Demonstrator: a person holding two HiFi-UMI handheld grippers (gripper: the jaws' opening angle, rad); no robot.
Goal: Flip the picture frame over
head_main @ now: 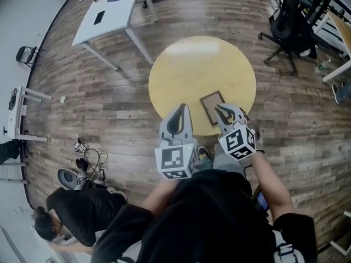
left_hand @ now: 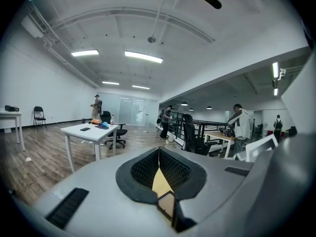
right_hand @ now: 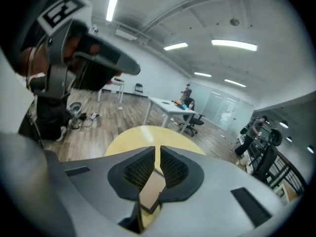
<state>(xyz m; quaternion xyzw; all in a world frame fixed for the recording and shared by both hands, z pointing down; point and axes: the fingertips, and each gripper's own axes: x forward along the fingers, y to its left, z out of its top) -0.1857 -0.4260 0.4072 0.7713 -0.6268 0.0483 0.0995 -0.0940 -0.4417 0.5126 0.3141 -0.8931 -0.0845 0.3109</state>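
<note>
Though closed and empty, fingers of left gripper (head_main: 179, 115) and right gripper (head_main: 226, 113) over round yellow table (head_main: 192, 64), wood-plank floor (head_main: 109, 106) around.

Round table (head_main: 189, 70) bearing picture frame (head_main: 211, 104)

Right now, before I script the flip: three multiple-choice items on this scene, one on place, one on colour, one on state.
1. Where on the round table does the picture frame lie?
A centre
B near right part
C far left edge

2. Colour of the tabletop?
A yellow
B white
C black

3. The right gripper is:
A wide open
B shut on the frame
C shut, empty

Answers:
1 B, the head view shows the frame by the near right rim.
2 A, the top is pale yellow.
3 C, its jaws stand together with nothing between them.
</note>
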